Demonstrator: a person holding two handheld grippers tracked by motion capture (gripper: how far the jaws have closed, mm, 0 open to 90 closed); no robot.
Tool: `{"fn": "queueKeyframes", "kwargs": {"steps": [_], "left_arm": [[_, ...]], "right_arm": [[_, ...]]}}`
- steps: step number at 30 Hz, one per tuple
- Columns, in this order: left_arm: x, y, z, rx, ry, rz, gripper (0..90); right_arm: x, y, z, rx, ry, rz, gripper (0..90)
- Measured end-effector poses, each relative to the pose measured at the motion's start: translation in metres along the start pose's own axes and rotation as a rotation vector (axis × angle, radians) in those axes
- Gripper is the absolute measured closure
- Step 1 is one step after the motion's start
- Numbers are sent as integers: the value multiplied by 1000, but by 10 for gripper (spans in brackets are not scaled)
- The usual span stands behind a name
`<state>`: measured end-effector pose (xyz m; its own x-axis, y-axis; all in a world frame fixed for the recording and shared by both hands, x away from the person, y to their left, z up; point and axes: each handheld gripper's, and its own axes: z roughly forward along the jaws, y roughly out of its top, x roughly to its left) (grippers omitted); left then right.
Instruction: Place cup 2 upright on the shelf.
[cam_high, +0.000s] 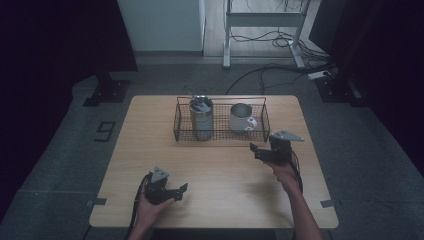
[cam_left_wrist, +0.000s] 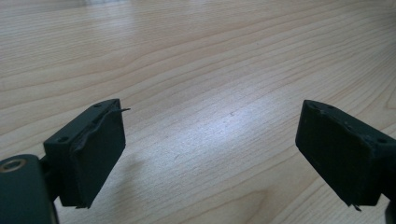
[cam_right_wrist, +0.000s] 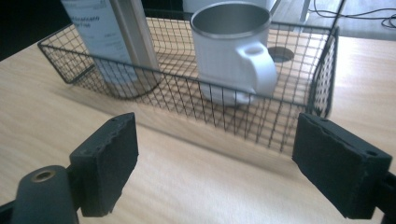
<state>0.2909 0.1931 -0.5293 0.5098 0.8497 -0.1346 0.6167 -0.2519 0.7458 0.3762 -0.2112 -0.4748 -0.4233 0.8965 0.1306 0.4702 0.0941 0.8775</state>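
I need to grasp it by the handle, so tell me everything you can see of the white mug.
The white mug stands upright in the right part of the black wire basket, on the basket's mesh floor. Its outside is matte white, its rim and inside look like bare metal, and it seems empty. The thick loop handle faces the right gripper. Nothing else touches it; the steel tumbler stands apart.

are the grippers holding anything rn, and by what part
Nothing is held. The left gripper and right gripper both have open, bare jaws; the right faces the basket.
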Motion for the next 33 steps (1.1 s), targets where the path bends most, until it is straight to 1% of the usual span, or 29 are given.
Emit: {"fn": "queueKeyframes", "kwargs": {"steps": [1,2,3,4,5,6,7,9,10,16,17,18,21,23,28,33], "left_arm": [[1,0,0,3,1,1,87],[1,0,0,4,3,2,87],[1,0,0,4,3,2,87],[0,0,0,5,5,3,87],[0,-1,1,6,7,3,87],[0,-1,1,6,7,3,87],[1,-1,1,10,10,5,87],[1,-2,1,9,12,5,87],[1,-2,1,12,15,4,87],[2,-4,3,26,22,11,87],[2,-4,3,26,22,11,87],[2,-4,4,31,25,12,87],[2,-5,5,36,28,13,87],[2,-6,5,37,30,14,87],[4,-7,5,39,35,6,87],[3,-7,5,44,35,16,87]], "right_arm": [[-1,-10,-6,2,-1,-5,148],[-2,-16,-9,5,-3,-3,149],[-2,-16,-9,5,-3,-3,149],[-4,-26,-15,8,-4,-1,153],[-6,-31,-18,11,-4,0,155],[-6,-31,-18,11,-4,0,155],[-9,-41,-24,15,-15,2,160],[-10,-45,-26,16,-16,5,160],[-13,-55,-31,26,-19,9,162],[-17,-76,-38,57,-22,9,163],[-17,-76,-38,57,-22,9,163],[-16,-84,-38,73,-22,3,162],[-16,-91,-37,87,-20,2,162],[-16,-94,-35,100,-18,-8,162],[-15,-95,-34,100,-21,-16,162],[-17,-95,-33,99,-28,-10,162]]}}
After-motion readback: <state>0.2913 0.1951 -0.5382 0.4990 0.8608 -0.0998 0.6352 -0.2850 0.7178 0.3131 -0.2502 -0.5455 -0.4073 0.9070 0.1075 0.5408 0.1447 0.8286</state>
